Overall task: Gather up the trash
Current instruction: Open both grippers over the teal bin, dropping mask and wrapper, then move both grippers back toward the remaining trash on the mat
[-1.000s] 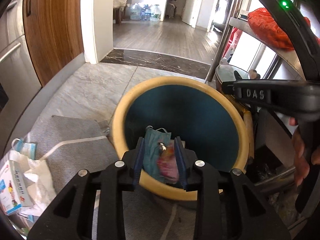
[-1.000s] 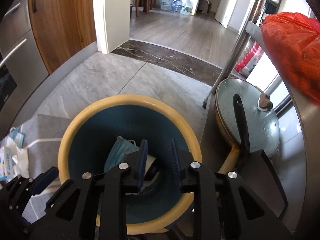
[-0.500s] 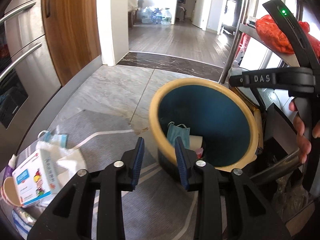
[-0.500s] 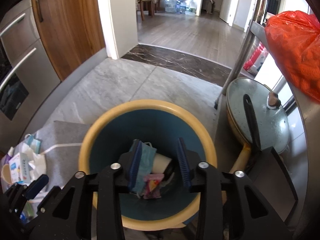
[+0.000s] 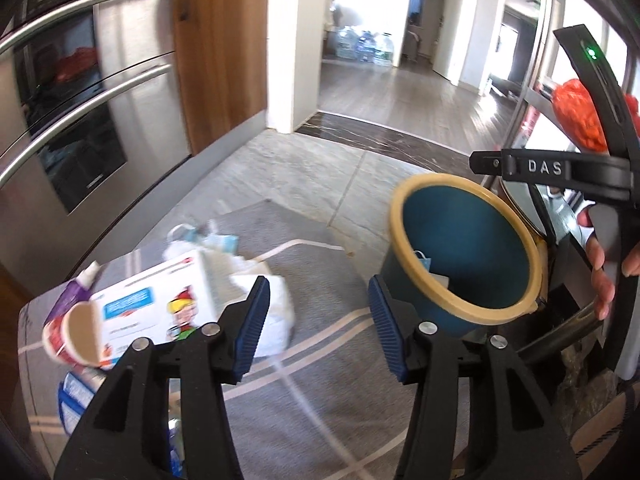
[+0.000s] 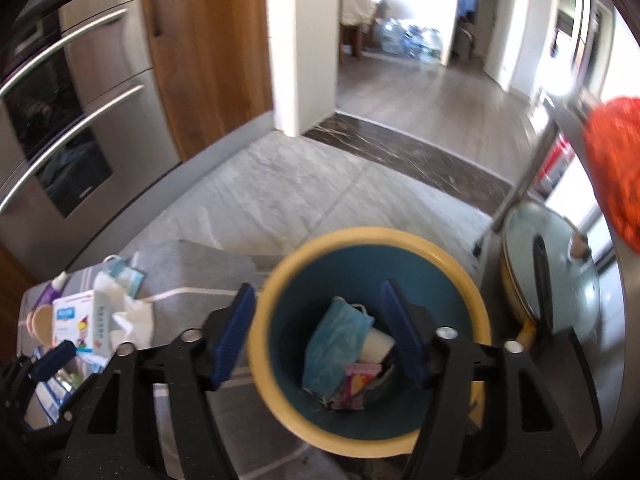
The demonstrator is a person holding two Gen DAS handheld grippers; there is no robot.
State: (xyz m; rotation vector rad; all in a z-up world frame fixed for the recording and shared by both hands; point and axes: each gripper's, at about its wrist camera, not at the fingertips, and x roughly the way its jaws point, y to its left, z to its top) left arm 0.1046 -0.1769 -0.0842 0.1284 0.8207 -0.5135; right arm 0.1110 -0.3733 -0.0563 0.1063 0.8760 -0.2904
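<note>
A blue bin with a yellow rim point(image 5: 520, 248) point(image 6: 400, 240) stands on the floor. Inside lie a blue face mask point(image 6: 336, 344), a white cup point(image 6: 378, 346) and a pink wrapper point(image 6: 356, 386). My right gripper point(image 6: 320, 330) hangs above the bin, its jaws opening with nothing between them. My left gripper point(image 5: 318, 320) is over the grey mat, left of the bin, jaws opening and empty. Ahead of it lies a pile of trash: a white carton point(image 5: 152, 312) point(image 6: 82, 322), crumpled tissue point(image 5: 272, 304), a face mask point(image 5: 216, 240) and a paper cup point(image 5: 74, 336).
A grey striped mat point(image 5: 320, 400) covers the floor under the trash. A steel oven front point(image 5: 72, 120) is on the left. A lidded pan point(image 6: 560, 280) sits on a low shelf to the right, below an orange bag point(image 6: 620, 160). A doorway opens ahead.
Both grippers opened and rose. The left one let go of the mask and pink wrapper into the bin, then swung left over the mat toward the trash pile. The right one stayed above the bin.
</note>
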